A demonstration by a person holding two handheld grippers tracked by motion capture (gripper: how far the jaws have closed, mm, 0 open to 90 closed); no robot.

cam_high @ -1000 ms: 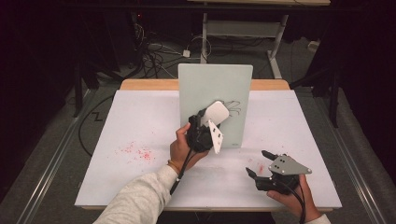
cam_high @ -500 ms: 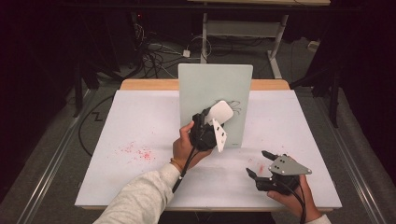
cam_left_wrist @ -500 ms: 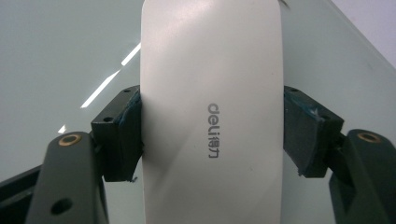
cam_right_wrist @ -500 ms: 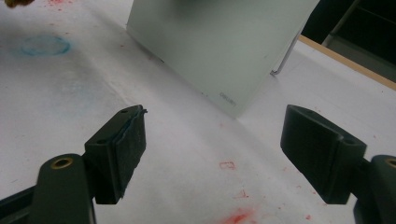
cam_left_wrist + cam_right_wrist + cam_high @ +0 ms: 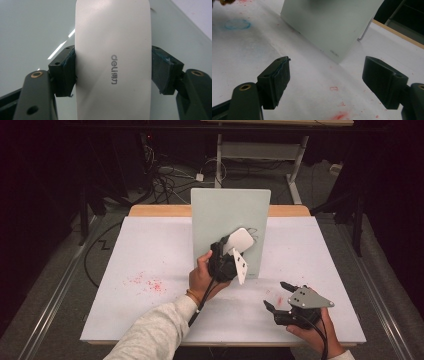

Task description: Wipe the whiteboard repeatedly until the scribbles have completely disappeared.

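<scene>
White eraser [image 5: 112,62] is sitting clenched in my left gripper [image 5: 231,254], pressing against the upright pale green board [image 5: 220,215]; my right gripper [image 5: 281,296] is resting spread wide on the table [image 5: 150,250].

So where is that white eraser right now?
The eraser is clamped in the left hand-held gripper, pressed against the upright board near the table's middle in the high view, over faint scribbles.
</scene>
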